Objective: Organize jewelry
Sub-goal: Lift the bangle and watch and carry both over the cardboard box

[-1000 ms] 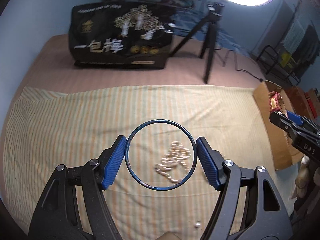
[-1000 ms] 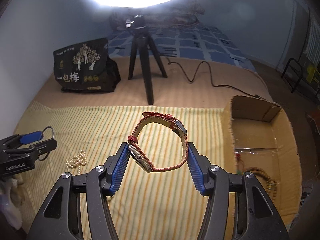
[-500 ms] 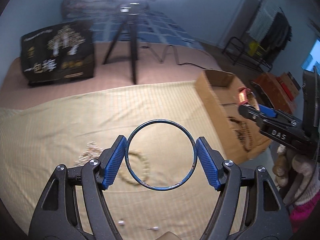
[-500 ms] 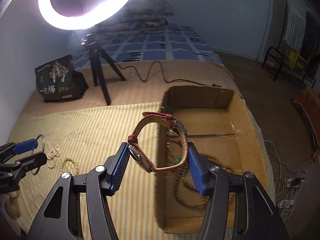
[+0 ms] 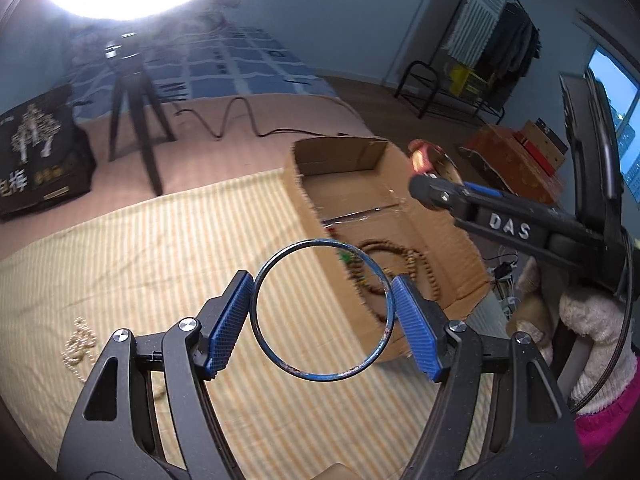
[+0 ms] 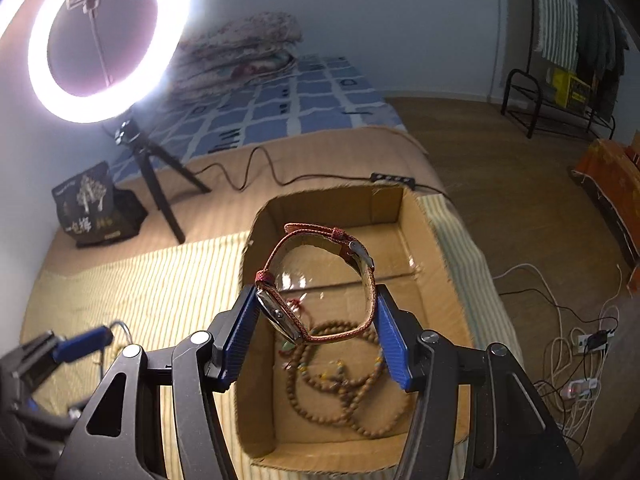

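Note:
My left gripper (image 5: 322,320) is shut on a thin blue bangle (image 5: 260,340), held in the air over the striped cloth just left of the cardboard box (image 5: 308,216). My right gripper (image 6: 316,334) is shut on a red-strapped wristwatch (image 6: 370,292) and holds it above the open box (image 6: 256,248). Brown bead necklaces (image 6: 340,392) lie on the box floor; they also show in the left wrist view (image 5: 424,268). A pearl necklace (image 5: 78,344) lies on the cloth at the left. The right gripper shows in the left wrist view (image 5: 432,192) over the box's right side.
A ring light on a black tripod (image 6: 160,196) stands behind the cloth, its cable (image 6: 272,176) trailing toward the box. A black printed bag (image 6: 92,208) sits at the back left. Cables and a power strip (image 6: 576,364) lie on the floor to the right.
Both grippers have swung right from the cloth to the box. The watch now hangs over the box interior; the bangle has come near the box's left wall, away from the pearls.

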